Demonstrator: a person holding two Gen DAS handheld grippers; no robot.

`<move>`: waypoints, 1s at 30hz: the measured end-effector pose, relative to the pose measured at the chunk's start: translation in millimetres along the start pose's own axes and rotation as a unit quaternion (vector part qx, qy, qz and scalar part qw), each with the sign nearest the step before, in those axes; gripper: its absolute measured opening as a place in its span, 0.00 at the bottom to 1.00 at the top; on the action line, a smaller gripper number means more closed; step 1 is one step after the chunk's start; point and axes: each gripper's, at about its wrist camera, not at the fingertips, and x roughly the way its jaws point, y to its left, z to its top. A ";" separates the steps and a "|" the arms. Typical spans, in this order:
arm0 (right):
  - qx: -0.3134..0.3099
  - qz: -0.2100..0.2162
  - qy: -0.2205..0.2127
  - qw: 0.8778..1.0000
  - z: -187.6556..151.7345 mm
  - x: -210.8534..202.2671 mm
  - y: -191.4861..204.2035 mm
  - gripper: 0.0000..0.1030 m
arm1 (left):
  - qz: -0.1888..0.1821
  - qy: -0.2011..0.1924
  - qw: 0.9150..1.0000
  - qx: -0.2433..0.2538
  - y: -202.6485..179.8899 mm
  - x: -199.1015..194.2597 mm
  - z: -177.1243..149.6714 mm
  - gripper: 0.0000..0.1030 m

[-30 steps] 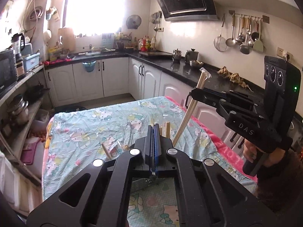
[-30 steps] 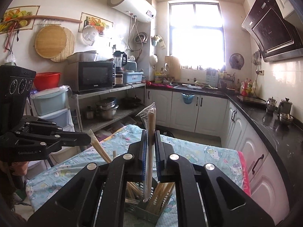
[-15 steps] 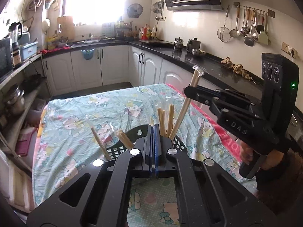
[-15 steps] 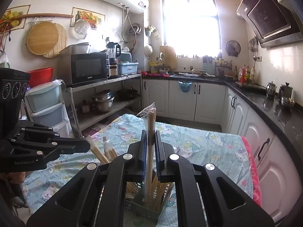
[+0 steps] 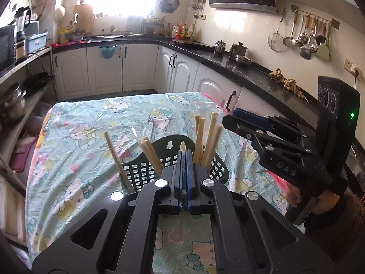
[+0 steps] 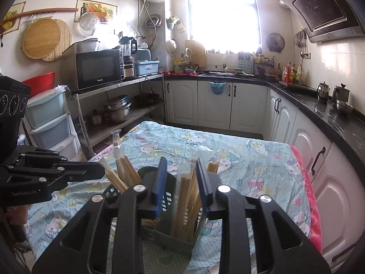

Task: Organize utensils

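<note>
hovering over basket (image 6: 167, 183): right gripper (image 6: 180, 183) jaws wide, empty (chopsticks (image 6: 186, 202) below); left gripper (image 5: 184, 159) jaws closed on wrapper tip (image 5: 182, 146).

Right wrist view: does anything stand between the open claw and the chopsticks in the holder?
Nothing visible does. The right claw is open, and the wrapped chopsticks stand in the green holder, showing directly between its fingers. The left claw sits off to the left.
</note>
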 end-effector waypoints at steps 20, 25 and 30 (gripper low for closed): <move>0.003 -0.016 -0.020 1.000 -9.0 -52.6 15.2 0.72 | 0.027 -0.073 0.996 -0.043 8.3 -64.8 -6.1 0.70; -0.003 -0.021 -0.028 0.999 -14.7 -66.9 23.9 0.79 | 0.030 -0.089 0.994 -0.050 5.2 -79.3 -13.5 0.89; -0.004 -0.025 -0.030 0.999 -24.5 -78.6 31.3 0.86 | 0.044 -0.098 0.993 -0.049 0.2 -86.7 -25.1 0.90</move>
